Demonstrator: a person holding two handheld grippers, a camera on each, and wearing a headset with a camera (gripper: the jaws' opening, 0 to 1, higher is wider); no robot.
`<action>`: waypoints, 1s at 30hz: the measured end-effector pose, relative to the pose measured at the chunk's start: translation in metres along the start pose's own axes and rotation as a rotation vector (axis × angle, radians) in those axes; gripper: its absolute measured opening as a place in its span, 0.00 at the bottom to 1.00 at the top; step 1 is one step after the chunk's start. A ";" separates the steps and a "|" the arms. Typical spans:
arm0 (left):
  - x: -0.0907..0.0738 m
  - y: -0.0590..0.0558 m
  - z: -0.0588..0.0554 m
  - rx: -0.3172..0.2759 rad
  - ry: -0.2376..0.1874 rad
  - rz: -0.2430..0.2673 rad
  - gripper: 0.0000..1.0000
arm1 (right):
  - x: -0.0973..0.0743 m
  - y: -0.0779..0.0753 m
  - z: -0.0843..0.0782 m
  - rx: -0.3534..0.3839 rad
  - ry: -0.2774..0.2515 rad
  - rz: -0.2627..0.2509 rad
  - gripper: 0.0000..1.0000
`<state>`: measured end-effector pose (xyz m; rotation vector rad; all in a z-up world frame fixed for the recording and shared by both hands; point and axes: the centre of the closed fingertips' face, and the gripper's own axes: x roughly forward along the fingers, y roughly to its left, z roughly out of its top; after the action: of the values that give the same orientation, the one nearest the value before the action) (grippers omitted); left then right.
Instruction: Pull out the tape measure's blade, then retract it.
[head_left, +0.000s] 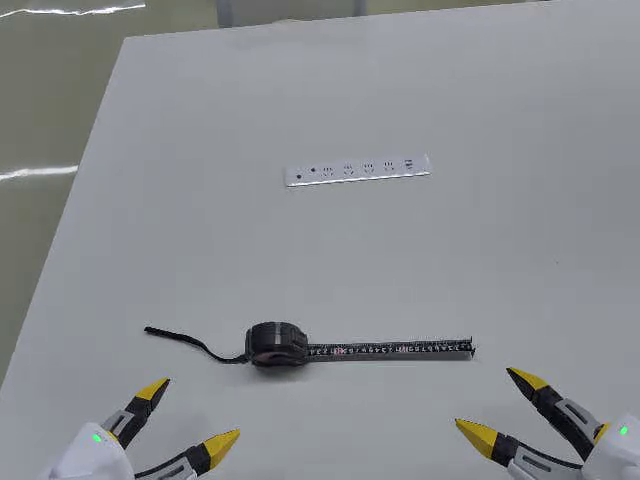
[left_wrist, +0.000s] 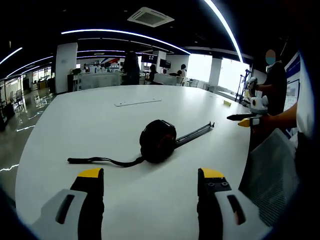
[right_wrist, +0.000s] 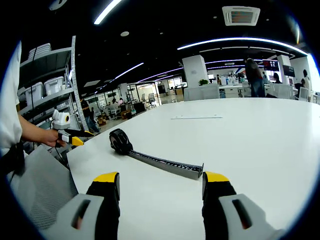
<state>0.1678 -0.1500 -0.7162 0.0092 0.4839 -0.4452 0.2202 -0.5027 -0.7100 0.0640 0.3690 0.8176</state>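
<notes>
Tape measure (head_left: 276, 345), blade (head_left: 400, 349) out, markings (head_left: 342, 351) unreadable

Black tape (head_left: 276, 345) and strap (head_left: 185, 341); dark blade (head_left: 395, 349) with pale marks; white table (head_left: 350, 250) and power strip (head_left: 357, 170); left gripper (head_left: 190, 412) and right gripper (head_left: 495, 402) black, yellow-tipped, white-bodied

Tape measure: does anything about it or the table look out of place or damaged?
Nothing looks damaged or spilled. The tape measure lies on the table with its blade out, flat and unheld; left gripper and right gripper are open, clear of it. Its strap trails the other way.
</notes>
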 end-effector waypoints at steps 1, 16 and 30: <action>0.000 0.000 0.000 0.000 0.001 0.000 0.75 | 0.000 0.001 -0.001 0.000 0.001 0.002 0.68; 0.004 -0.007 0.014 -0.032 -0.031 -0.023 0.75 | -0.005 0.003 -0.001 0.001 -0.005 0.001 0.67; 0.003 -0.010 0.011 -0.021 -0.015 -0.010 0.74 | 0.000 0.007 -0.001 -0.011 0.000 0.037 0.67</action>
<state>0.1708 -0.1618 -0.7063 -0.0164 0.4738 -0.4499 0.2145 -0.4981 -0.7093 0.0603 0.3642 0.8557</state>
